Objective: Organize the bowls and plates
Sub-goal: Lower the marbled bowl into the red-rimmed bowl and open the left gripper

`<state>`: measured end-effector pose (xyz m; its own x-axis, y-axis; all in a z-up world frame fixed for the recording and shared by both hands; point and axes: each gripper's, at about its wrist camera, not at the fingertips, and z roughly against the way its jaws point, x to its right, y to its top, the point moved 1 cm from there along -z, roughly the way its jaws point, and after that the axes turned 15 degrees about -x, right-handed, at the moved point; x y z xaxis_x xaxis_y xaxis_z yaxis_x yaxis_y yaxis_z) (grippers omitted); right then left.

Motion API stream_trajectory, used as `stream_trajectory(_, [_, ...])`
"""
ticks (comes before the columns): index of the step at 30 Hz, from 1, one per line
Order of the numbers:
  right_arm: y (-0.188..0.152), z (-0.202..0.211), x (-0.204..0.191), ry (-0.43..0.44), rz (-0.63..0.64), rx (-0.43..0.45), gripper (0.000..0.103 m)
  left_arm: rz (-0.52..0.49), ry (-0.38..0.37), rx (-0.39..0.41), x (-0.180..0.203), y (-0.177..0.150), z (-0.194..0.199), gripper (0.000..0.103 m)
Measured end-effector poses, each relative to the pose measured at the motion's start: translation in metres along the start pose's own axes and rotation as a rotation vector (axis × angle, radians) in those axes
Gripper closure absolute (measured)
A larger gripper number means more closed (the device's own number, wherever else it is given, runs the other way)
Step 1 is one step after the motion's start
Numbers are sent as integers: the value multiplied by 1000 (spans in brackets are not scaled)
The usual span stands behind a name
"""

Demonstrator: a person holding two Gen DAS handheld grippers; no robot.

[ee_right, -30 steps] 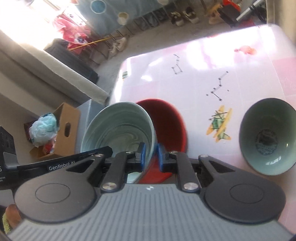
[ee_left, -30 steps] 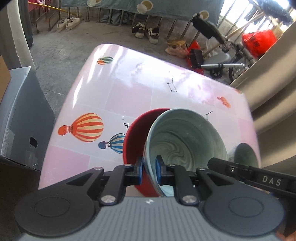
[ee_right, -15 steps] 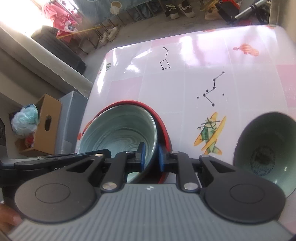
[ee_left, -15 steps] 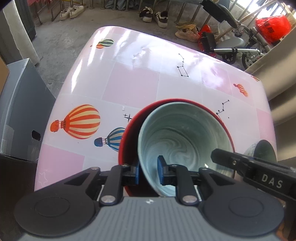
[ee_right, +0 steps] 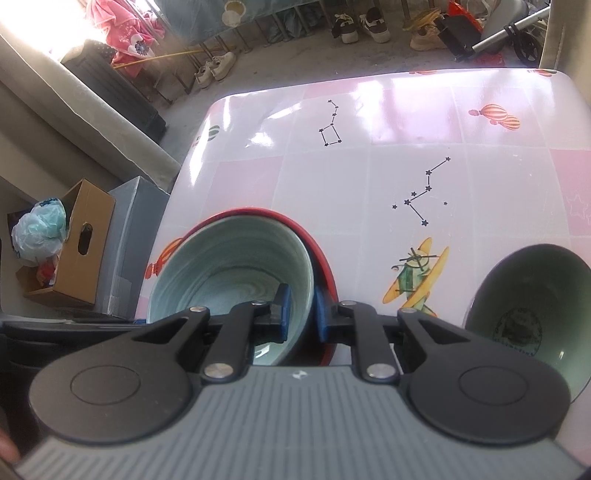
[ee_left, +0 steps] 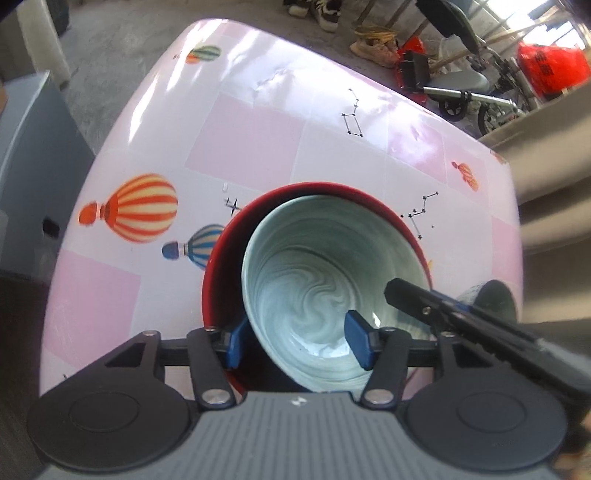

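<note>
A pale green swirl bowl (ee_left: 325, 280) sits nested inside a red bowl (ee_left: 221, 266) on the pink patterned table (ee_left: 258, 140). My left gripper (ee_left: 297, 343) straddles the bowl's near rim, one pad outside the wall and one inside. Its jaws are opening and the pads no longer press on the wall. My right gripper (ee_right: 302, 314) is shut on the pale green bowl (ee_right: 236, 266) at its right rim, just inside the red bowl (ee_right: 321, 254). A dark green bowl (ee_right: 524, 317) stands alone to the right, also seen as the dark green bowl (ee_left: 495, 299) behind the right gripper's finger.
A cardboard box (ee_right: 81, 236) and a grey box (ee_right: 136, 221) stand on the floor left of the table. Shoes (ee_right: 362, 26), a wheeled frame (ee_left: 461, 88) and a red bag (ee_left: 550, 66) lie beyond the far edge.
The pale green bowl came down from a tilt and settled level inside the red bowl. My left gripper's jaws spread off its rim; the right gripper stayed clamped on it.
</note>
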<state>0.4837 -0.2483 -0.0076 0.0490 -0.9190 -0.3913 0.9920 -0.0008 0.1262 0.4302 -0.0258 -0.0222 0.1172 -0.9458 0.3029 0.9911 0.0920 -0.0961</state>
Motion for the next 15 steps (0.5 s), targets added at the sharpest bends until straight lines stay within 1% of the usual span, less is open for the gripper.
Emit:
stream_trajectory(2, [0, 0, 1, 5, -3, 3, 89, 36, -32, -11, -5, 1, 3, 31])
stream_trajectory(3, [-1, 0, 1, 7, -5, 6, 89, 49, -52, -15, -7, 2, 5, 30])
stream_trajectory(7, [-4, 1, 3, 8, -3, 10, 90, 57, -81, -18, -11, 2, 8, 30])
stream_trajectory(11, [-5, 1, 2, 9, -3, 12, 90, 33, -73, -7, -8, -5, 11, 30])
stream_trajectory(15, [-7, 2, 1, 13, 6, 18, 88, -1, -72, 0, -4, -14, 19, 30])
